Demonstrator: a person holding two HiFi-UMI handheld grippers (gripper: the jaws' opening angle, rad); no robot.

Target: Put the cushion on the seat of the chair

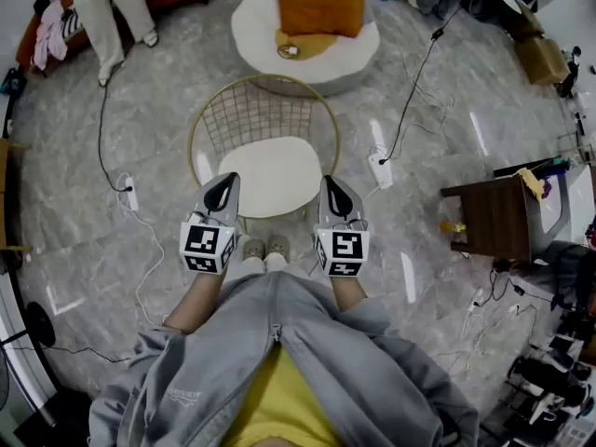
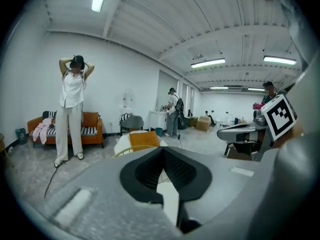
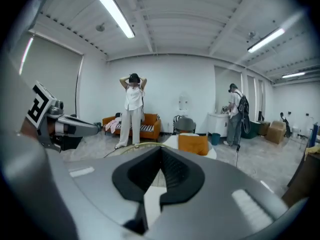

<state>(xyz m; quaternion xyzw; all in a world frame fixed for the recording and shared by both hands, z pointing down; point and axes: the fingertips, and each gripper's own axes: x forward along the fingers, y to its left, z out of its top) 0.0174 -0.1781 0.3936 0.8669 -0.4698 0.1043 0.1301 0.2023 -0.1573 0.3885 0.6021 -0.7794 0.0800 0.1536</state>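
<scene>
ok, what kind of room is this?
Likely an open lab or studio dressed as a lounge: orange sofa, wire chair, power strip loose on the floor, strip lights overhead.

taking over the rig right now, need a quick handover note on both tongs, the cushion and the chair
Left tongs: shut, empty, held at the chair's front.
Right tongs: shut, empty, level with the left.
White cushion: lies flat on the seat of the wire chair.
Done: the cushion looks placed.
Left: probably nothing; perhaps check that it sits centred.
Orange pillow lies apart on the round white pouf.
</scene>
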